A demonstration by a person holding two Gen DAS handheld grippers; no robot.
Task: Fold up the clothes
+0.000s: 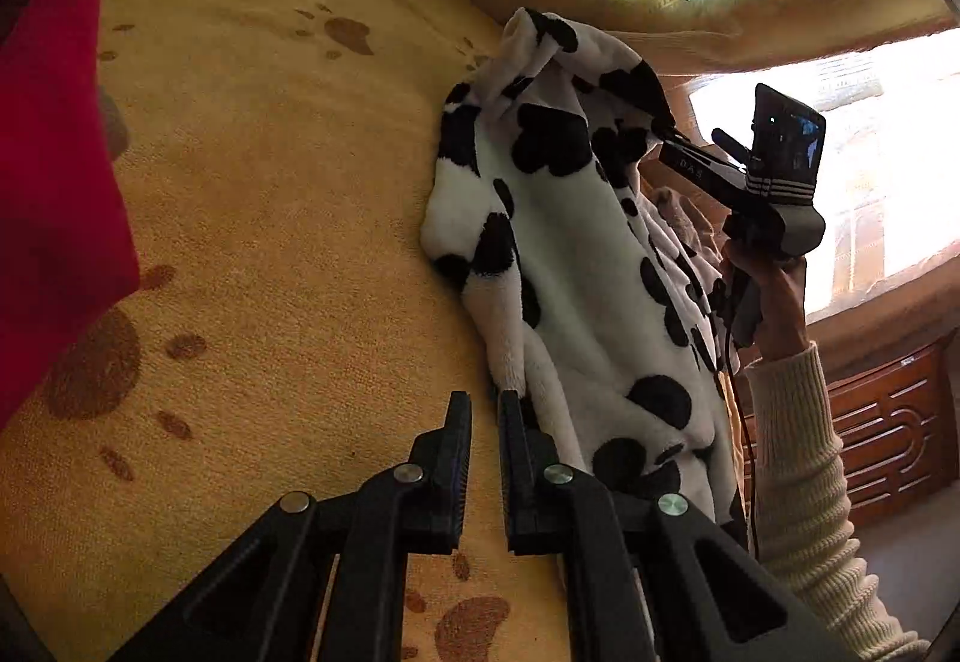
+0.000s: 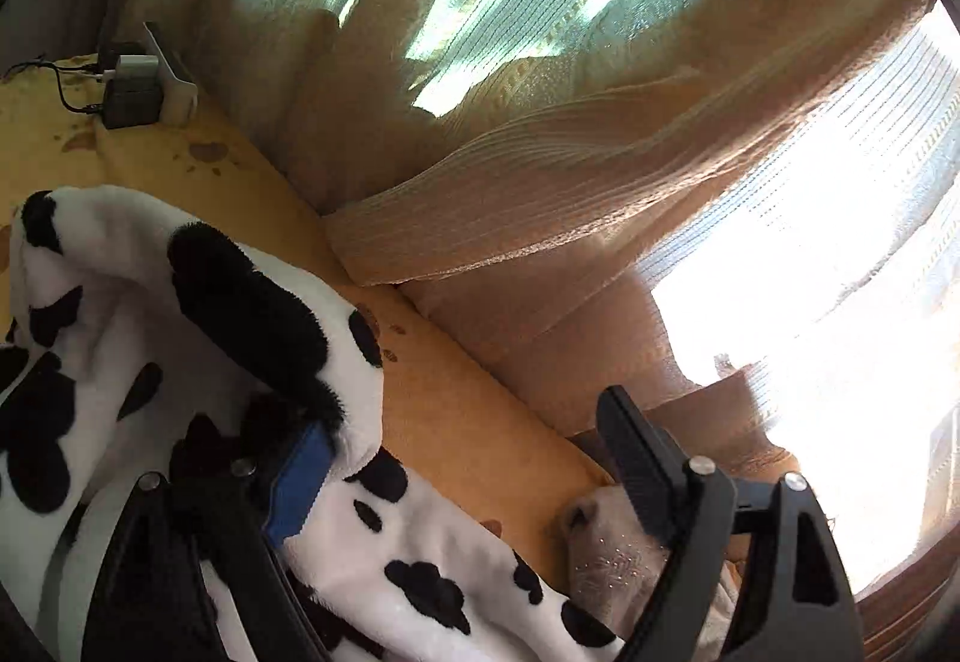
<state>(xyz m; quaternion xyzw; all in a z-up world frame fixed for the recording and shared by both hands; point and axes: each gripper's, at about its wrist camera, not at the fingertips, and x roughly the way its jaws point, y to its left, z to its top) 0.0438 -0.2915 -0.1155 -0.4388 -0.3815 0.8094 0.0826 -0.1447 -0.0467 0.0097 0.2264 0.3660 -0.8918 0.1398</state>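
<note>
A fluffy white garment with black cow spots (image 1: 570, 242) lies bunched on a yellow blanket with brown paw prints (image 1: 270, 212). My left gripper (image 1: 485, 404) hovers just left of the garment's near edge, jaws nearly closed with a narrow gap and nothing between them. My right gripper (image 1: 672, 131) shows in the left wrist view at the garment's far top edge. In the right wrist view the right gripper (image 2: 468, 422) is wide open; the garment (image 2: 180, 314) drapes over its left finger (image 2: 300, 476) with the blue pad, the right finger (image 2: 636, 452) is free.
A red cloth (image 1: 54, 182) lies at the left edge. A charger block with cables (image 2: 135, 86) sits at the far end of the blanket. Beige curtains (image 2: 540, 152) and a bright window stand behind. A wooden cabinet (image 1: 888, 422) is at right. A cream cloth (image 2: 606, 548) lies beside the garment.
</note>
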